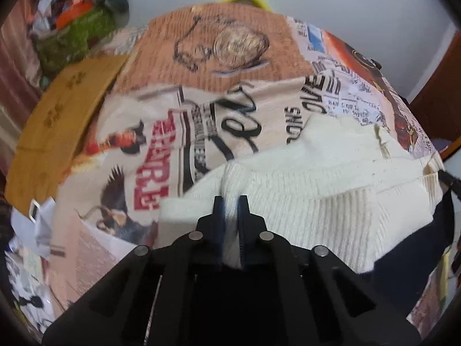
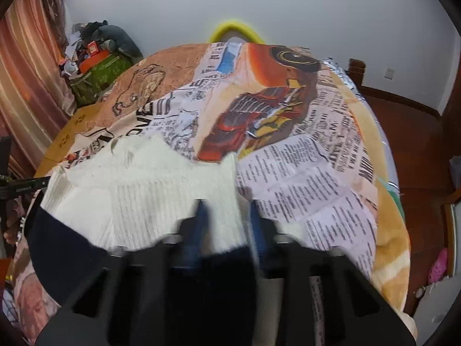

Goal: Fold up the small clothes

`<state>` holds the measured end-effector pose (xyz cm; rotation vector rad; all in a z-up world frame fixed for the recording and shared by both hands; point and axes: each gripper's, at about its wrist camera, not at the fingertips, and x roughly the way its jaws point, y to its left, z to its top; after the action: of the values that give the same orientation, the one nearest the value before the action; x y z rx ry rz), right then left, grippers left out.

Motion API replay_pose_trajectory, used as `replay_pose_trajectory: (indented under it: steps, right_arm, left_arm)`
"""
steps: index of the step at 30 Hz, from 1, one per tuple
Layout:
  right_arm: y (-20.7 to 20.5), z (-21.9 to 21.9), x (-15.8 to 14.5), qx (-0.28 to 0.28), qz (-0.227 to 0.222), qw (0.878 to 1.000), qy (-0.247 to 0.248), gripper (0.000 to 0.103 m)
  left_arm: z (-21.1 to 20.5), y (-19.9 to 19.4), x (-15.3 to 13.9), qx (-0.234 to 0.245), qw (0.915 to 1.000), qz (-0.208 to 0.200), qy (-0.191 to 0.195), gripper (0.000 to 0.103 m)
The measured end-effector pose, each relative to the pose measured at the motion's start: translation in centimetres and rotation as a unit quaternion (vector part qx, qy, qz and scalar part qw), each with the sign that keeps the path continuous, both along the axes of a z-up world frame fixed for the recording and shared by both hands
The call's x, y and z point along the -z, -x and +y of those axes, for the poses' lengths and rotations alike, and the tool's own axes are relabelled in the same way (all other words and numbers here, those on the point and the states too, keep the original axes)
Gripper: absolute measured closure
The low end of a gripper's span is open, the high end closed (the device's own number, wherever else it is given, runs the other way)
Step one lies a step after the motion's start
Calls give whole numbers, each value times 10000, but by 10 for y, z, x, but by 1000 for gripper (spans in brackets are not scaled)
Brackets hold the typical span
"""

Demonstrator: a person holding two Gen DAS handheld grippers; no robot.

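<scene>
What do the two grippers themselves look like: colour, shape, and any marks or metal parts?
The left gripper is matte black plastic: two narrow pointed fingers with blue inner pads, on angular linkage arms joined by round silver pins. The right gripper looks the same, black with blue-lined fingers, though blurred. No cables, labels or sleeves are visible.

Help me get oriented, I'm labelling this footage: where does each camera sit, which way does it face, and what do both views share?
Left wrist: sits on the left gripper, looking down along its fingers at the white knit garment pinched between them.
Right wrist: sits on the right gripper, blurred, facing down at the same garment's other edge, dark band nearer.
Shared: the garment, the printed bedspread, the yellow hoop by the wall, the cluttered corner.
</scene>
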<state>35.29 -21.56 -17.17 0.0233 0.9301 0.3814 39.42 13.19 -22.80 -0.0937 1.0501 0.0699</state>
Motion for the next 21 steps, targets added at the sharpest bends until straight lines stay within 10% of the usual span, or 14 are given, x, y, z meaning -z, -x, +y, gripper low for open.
replay_pose_trajectory:
  steps: [10,16,21]
  right_arm:
    - [-6,0,-28,29,-596,9980,192,97]
    - [-17,6,12,47,-23,9978,658,96]
    - [-9,7,-3,78,-207,9972,720,93]
  left_arm:
    - [48,-12,-7,-1014,9932,-203,-536,103]
    - [62,-8,28,-931,9944,321,-381,103]
    - [55,8,3,-761,9964,47,-363,96]
